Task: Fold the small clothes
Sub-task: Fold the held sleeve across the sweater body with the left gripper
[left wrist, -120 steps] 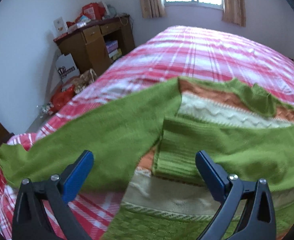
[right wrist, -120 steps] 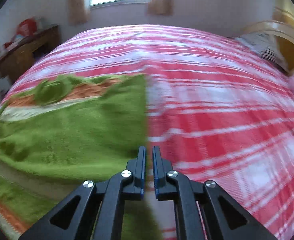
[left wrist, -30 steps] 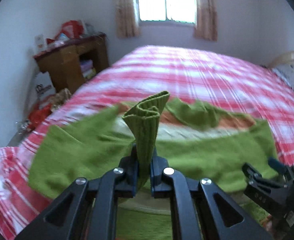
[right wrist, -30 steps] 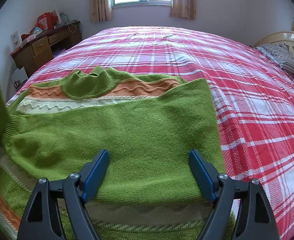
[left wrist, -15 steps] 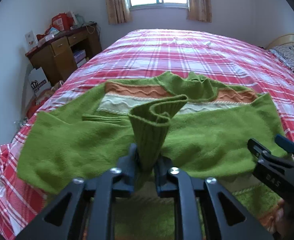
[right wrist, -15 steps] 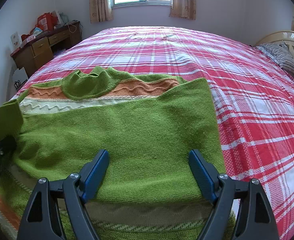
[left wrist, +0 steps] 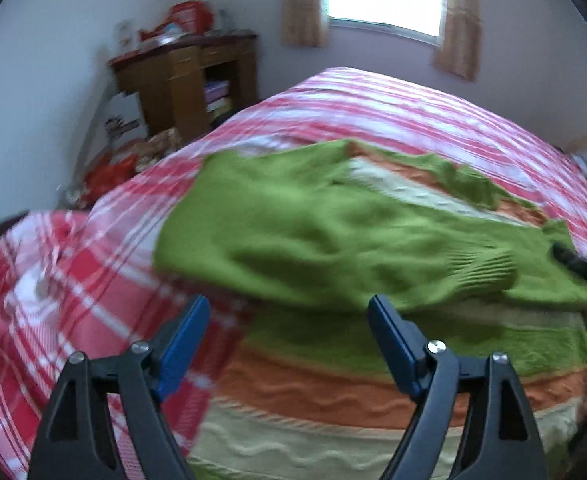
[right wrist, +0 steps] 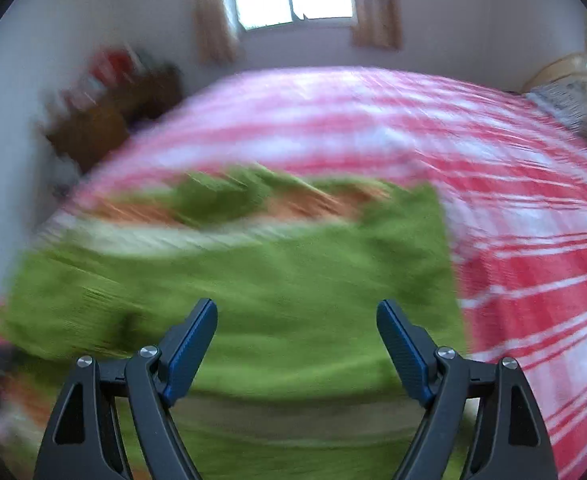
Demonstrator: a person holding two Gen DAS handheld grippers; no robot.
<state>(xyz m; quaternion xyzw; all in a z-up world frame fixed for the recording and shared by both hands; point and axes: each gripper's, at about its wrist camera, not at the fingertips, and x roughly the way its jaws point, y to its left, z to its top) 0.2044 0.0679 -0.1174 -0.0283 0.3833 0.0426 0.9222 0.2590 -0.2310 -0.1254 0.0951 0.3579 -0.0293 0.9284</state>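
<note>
L gripper [left wrist: 285,330]: jaws opening wide, nothing between; R gripper [right wrist: 295,336] spread, empty too. Before you re-grip, let the sleeve settle flat, then check its cuff [left wrist: 489,270] lies square. Sweater [left wrist: 333,232] fills mid-frame just beyond L tips, cuff at right; on bed [left wrist: 393,104].

We carry two matching sets of tongs, the left tongs [left wrist: 283,340] and right tongs [right wrist: 295,344], each with black triangular cut-out arms, silver screws and ribbed blue pads [right wrist: 191,346].
</note>
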